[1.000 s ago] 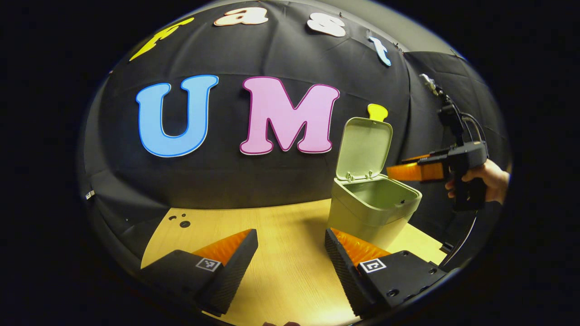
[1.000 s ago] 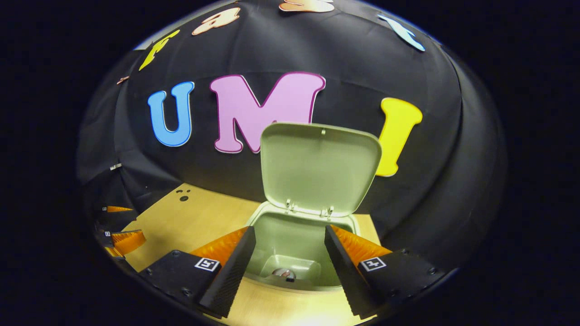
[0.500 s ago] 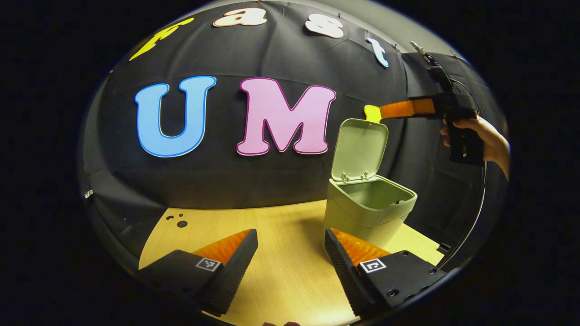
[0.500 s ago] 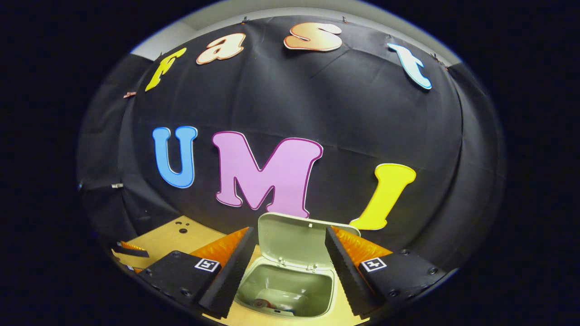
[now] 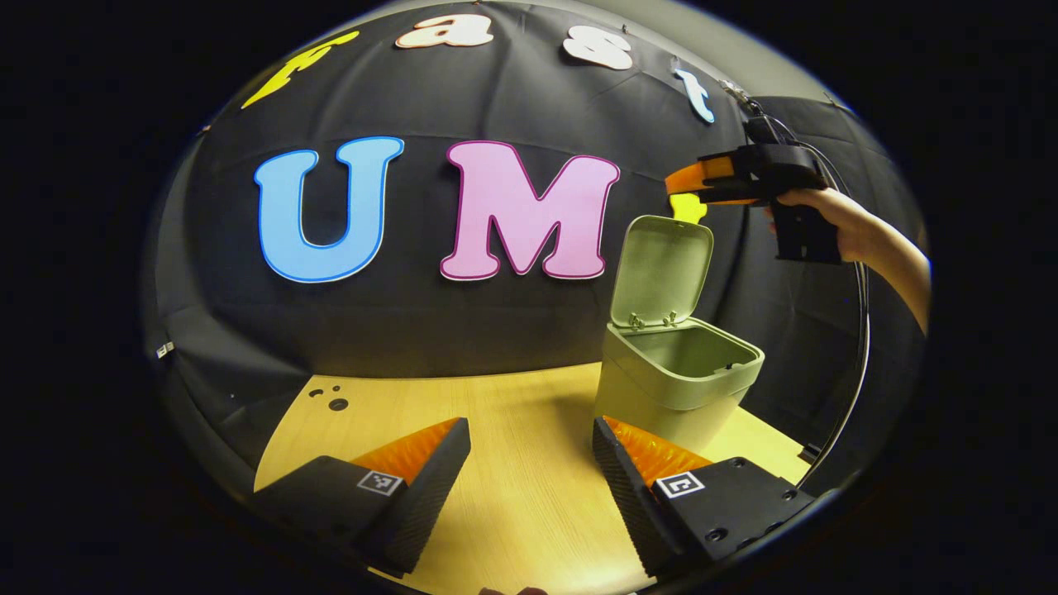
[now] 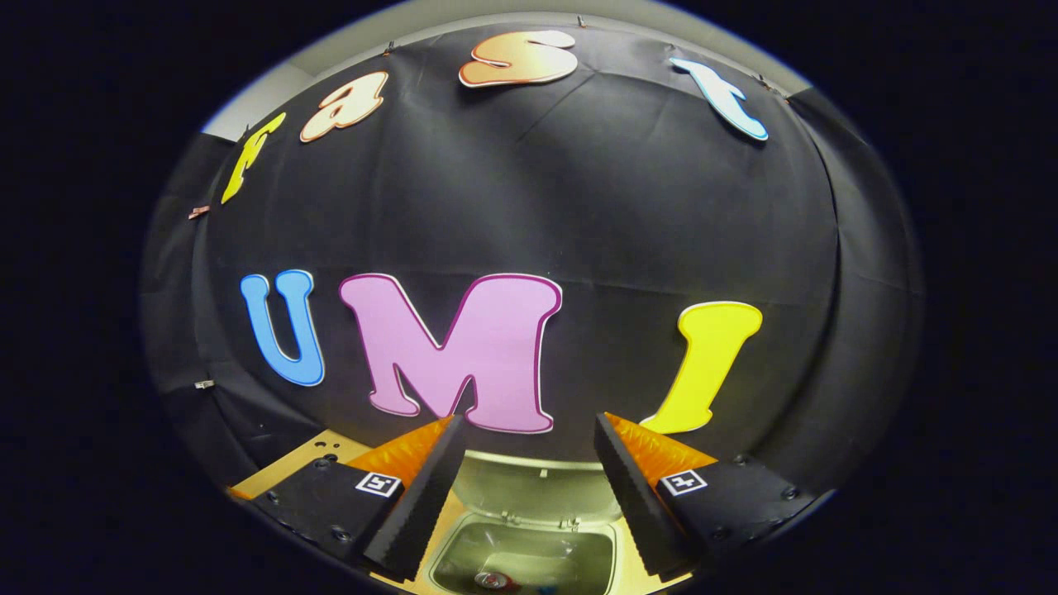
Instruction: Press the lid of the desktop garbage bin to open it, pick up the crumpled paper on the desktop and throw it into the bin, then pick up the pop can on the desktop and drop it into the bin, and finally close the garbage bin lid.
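Nearest the bin [image 5: 674, 388], the left hand-held gripper [image 5: 529, 463] hangs wide and empty over bare surface [image 5: 512, 496] with plenty of room. The can [image 6: 493, 581] lies inside the bin. Above the upright lid [image 5: 661, 268], the right hand-held gripper [image 6: 525, 483], also wide and empty, risks snagging the lid's rim or tipping the bin backward toward the wall.

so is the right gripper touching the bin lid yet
Apart. In the left gripper view the right gripper hangs above the raised lid, with a strip of black cloth showing between them. Its jaws stand open.
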Action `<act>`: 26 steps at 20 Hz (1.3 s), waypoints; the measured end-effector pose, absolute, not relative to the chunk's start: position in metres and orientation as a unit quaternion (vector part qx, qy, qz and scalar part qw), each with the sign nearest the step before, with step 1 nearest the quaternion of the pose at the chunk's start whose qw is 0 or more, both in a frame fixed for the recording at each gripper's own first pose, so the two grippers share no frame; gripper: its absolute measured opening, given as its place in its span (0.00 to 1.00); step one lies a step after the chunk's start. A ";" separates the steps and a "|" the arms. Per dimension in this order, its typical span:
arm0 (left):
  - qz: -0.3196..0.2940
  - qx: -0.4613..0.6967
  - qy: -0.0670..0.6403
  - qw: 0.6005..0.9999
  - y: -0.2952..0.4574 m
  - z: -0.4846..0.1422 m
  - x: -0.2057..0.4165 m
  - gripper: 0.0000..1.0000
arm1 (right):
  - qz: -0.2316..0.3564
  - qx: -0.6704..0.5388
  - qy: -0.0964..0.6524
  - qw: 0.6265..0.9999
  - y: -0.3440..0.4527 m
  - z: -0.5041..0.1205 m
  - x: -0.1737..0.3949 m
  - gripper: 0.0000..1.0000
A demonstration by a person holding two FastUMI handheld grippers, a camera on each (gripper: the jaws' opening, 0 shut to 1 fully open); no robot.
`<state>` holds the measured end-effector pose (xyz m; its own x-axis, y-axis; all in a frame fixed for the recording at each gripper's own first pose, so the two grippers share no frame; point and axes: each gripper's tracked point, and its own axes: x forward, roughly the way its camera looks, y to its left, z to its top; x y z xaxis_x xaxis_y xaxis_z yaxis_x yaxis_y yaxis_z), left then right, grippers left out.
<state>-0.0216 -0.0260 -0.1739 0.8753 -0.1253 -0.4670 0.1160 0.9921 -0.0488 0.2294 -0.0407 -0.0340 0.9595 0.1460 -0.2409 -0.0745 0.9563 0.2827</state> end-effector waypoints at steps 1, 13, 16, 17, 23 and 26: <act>-0.062 -0.008 0.241 0.968 -0.026 -0.173 -0.021 0.95 | 0.057 0.149 0.139 0.977 -0.039 -0.040 0.236 0.97; -0.061 -0.006 0.241 0.968 -0.025 -0.173 -0.021 0.95 | 0.077 0.139 0.205 0.966 -0.027 -0.082 0.209 0.97; -0.065 -0.003 0.241 0.968 -0.029 -0.173 -0.017 0.95 | 0.088 0.135 0.216 0.963 -0.021 -0.091 0.179 0.97; -0.066 -0.004 0.241 0.968 -0.030 -0.174 -0.016 0.95 | 0.093 0.130 0.223 0.962 -0.017 -0.097 0.170 0.97; -0.071 -0.003 0.242 0.968 -0.029 -0.176 -0.013 0.95 | 0.111 0.130 0.270 0.947 0.001 -0.138 0.128 0.98; -0.070 -0.008 0.244 0.967 -0.029 -0.177 -0.012 0.95 | 0.122 0.137 0.296 0.938 0.010 -0.157 0.113 0.98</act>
<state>-0.0123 -0.0288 -0.1772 0.8711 -0.1389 -0.4711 0.1309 0.9901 -0.0499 0.1131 0.0096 -0.1567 0.7956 0.3098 -0.5207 -0.1479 0.9327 0.3290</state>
